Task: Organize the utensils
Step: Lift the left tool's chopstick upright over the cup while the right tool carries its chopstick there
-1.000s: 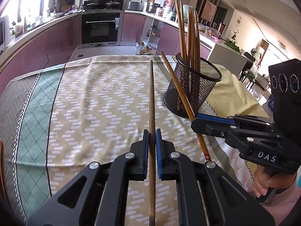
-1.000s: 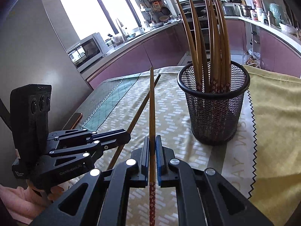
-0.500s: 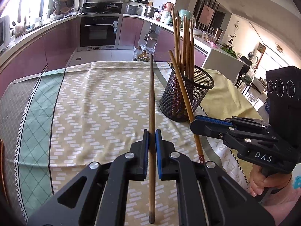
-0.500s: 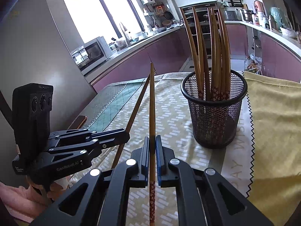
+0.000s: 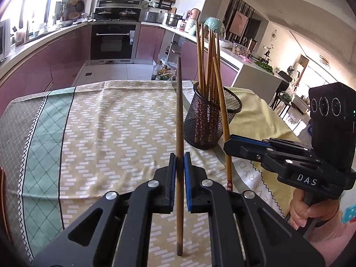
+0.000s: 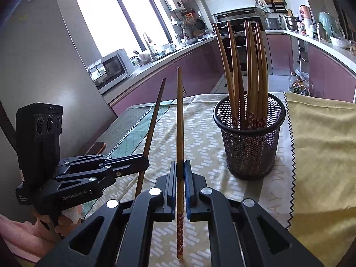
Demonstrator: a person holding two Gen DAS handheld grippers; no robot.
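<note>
My left gripper [image 5: 179,156] is shut on a plain brown chopstick [image 5: 179,111] that points up and forward. My right gripper [image 6: 179,165] is shut on a chopstick [image 6: 179,122] with a red flowered end. Each gripper shows in the other's view: the right gripper [image 5: 229,143] with its chopstick [image 5: 221,102] stands beside the black mesh holder [image 5: 210,124]; the left gripper [image 6: 144,162] holds its chopstick [image 6: 153,124] to the left. The mesh holder [image 6: 249,142] stands upright on the table with several chopsticks [image 6: 251,71] in it.
The table carries a beige zigzag cloth [image 5: 115,122] with a green band [image 5: 44,138] on the left and a yellow cloth [image 6: 322,155] on the right. A phone [image 6: 98,146] lies near the table's left edge. Kitchen cabinets and an oven stand behind.
Both grippers have risen and tilted upward with their chopsticks, which now stand steeper. The holder appears lower and farther away in both views.
</note>
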